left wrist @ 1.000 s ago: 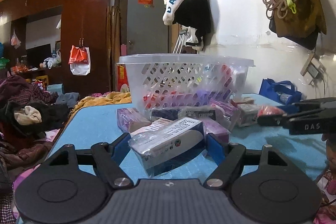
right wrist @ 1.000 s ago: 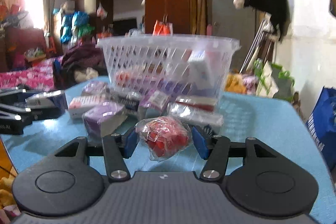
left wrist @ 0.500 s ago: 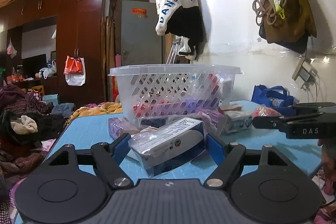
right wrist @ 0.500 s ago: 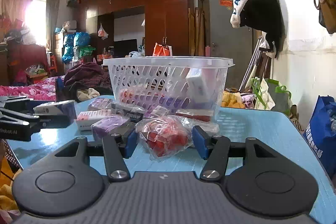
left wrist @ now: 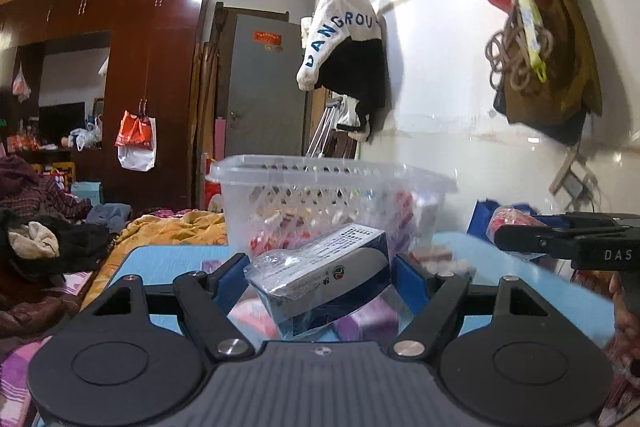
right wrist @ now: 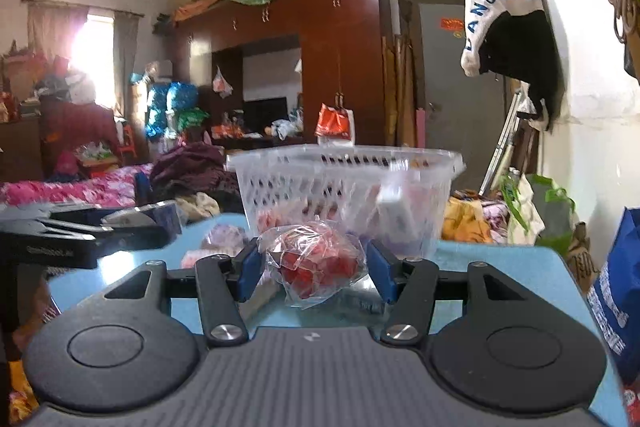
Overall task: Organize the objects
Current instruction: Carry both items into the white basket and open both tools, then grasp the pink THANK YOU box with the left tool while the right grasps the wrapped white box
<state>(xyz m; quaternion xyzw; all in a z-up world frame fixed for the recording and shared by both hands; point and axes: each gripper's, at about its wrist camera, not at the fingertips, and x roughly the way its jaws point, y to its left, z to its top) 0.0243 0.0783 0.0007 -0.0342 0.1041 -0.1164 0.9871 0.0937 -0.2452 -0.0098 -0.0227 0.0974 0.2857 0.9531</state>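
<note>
Both claws are clenched, my left gripper (left wrist: 320, 281) on the wrapped box (left wrist: 320, 277), my right gripper (right wrist: 312, 263) on the red packet (right wrist: 316, 261), short of the basket (left wrist: 332, 187), where slick wrap could slip.

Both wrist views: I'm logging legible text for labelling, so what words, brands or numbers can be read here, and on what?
"DANGROU" on the white and black garment hanging on the wall; the right wrist view shows only "ANGROU".
"DAS" on the side of the right gripper in the left wrist view.
Print on the plastic-wrapped box in the left gripper: too small to read.
Red sign on the grey door: blurred.
Lettering on the blue bag: unreadable.
</note>
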